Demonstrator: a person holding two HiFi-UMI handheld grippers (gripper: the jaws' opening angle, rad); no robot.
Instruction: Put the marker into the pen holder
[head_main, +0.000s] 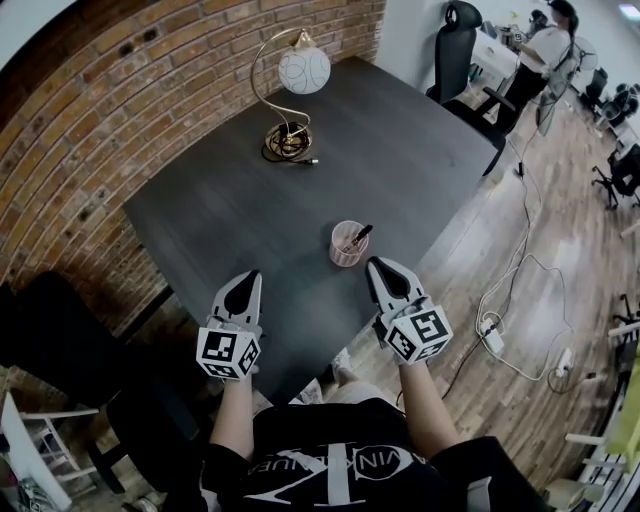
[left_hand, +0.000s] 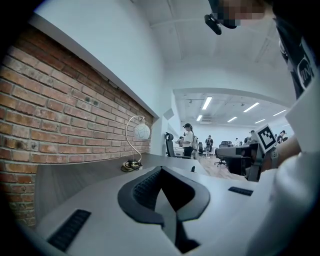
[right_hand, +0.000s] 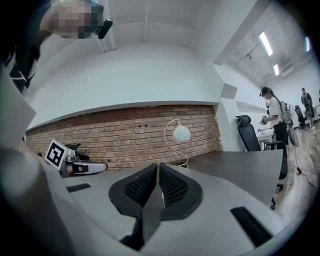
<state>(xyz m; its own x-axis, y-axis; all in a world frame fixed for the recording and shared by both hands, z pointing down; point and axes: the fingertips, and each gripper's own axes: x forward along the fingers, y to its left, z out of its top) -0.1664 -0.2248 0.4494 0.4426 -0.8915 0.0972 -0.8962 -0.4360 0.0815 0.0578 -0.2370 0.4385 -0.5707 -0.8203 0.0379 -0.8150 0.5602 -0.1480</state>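
A pink pen holder stands on the dark table near its front edge, with the black marker upright inside it, its top leaning out to the right. My left gripper hovers to the holder's lower left, jaws together and empty. To the holder's lower right is my right gripper, also shut on nothing. In the left gripper view the left gripper has its tips meeting. The right gripper shows its pads pressed together in the right gripper view.
A globe lamp with a coiled cord stands at the table's far side by the brick wall. A black office chair and a person are beyond the table. Cables lie on the wooden floor.
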